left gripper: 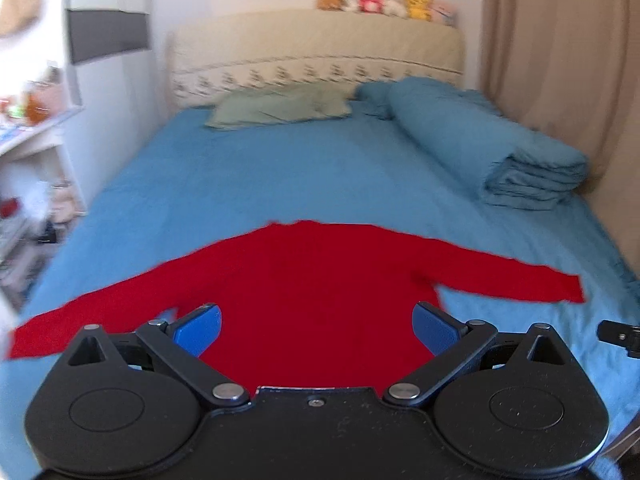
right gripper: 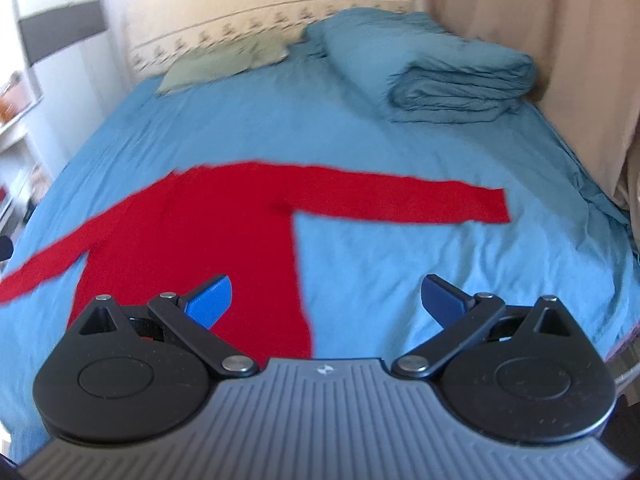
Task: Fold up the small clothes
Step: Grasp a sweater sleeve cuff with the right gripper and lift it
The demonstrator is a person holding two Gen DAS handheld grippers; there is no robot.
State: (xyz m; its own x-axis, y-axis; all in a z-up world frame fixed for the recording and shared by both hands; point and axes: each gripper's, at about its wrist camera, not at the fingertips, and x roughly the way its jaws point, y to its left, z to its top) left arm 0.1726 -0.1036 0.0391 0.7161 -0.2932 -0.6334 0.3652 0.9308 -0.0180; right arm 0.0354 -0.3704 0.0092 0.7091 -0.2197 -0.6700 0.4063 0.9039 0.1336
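Left wrist view: our left hand-held gripper point(left gripper: 316, 326) hangs with its blue pads point(left gripper: 198, 328) spread wide and nothing between them. Just beyond the pads lies the red sweater point(left gripper: 312, 280), flat on the blue bed sheet point(left gripper: 280, 176), its body filling the gap between the fingers. One sleeve runs toward 8 o'clock, the other toward 3 o'clock, and the neckline sits at 12 o'clock from the pads. At 3 o'clock a black part of the other tool point(left gripper: 620, 336) pokes into the frame. Farther out, at 1 o'clock, we see a folded blue duvet point(left gripper: 500, 148); at 12 o'clock, a pale green pillow point(left gripper: 280, 110) against the cream headboard point(left gripper: 320, 52), with plush toys point(left gripper: 384, 2) lined along its top. A white shelf unit point(left gripper: 28, 148) stands at 9 o'clock, and a beige curtain point(left gripper: 560, 60) at 2 o'clock.

From the right wrist view, our right hand-held gripper point(right gripper: 326, 300) is likewise spread wide, holding nothing. Its left pad point(right gripper: 210, 300) hovers over the sweater's body point(right gripper: 200, 232), while the right pad point(right gripper: 442, 296) is over bare sheet point(right gripper: 440, 260). The sweater's right sleeve point(right gripper: 420, 198) stretches toward 2 o'clock.
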